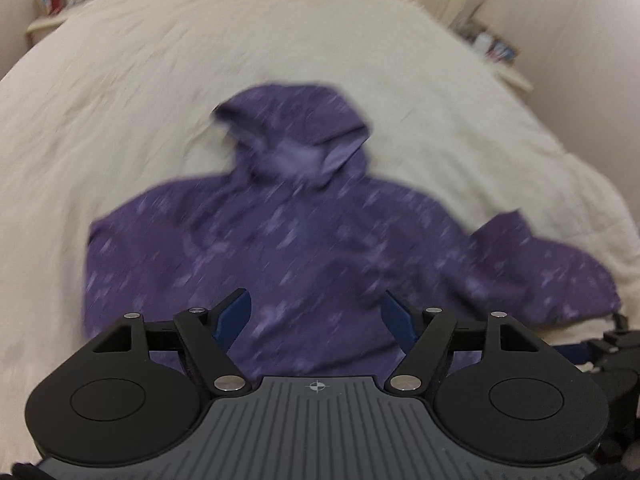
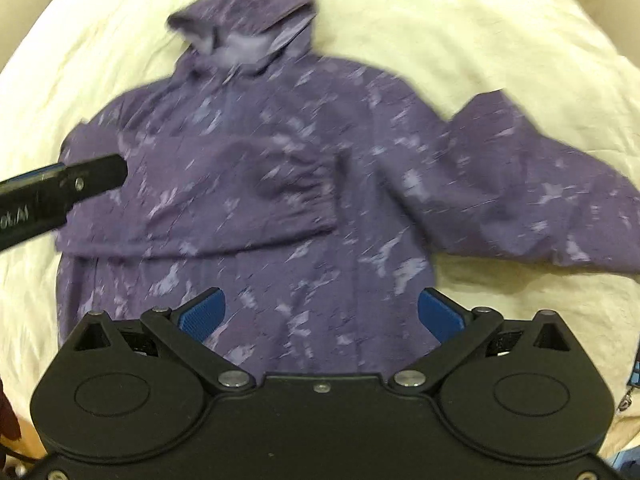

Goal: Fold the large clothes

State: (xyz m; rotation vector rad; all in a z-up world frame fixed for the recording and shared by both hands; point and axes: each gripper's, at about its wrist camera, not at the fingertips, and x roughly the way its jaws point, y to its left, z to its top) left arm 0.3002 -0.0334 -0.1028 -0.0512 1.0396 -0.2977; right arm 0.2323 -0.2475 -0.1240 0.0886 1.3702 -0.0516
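Purple hooded jacket point(image 2: 280, 168) is spread on the cream bedsheet point(image 2: 440, 20); left gripper point(image 1: 316, 320) and right gripper point(image 2: 320, 316) are released, so the slippery right sleeve point(image 2: 540, 184) could be bunched by a shallow pinch.

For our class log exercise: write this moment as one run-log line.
purple patterned hooded jacket flat on cream bedsheet | one sleeve folded across | left tongs open | right tongs open

Soft even indoor light, heavy motion blur, fisheye bending at edges
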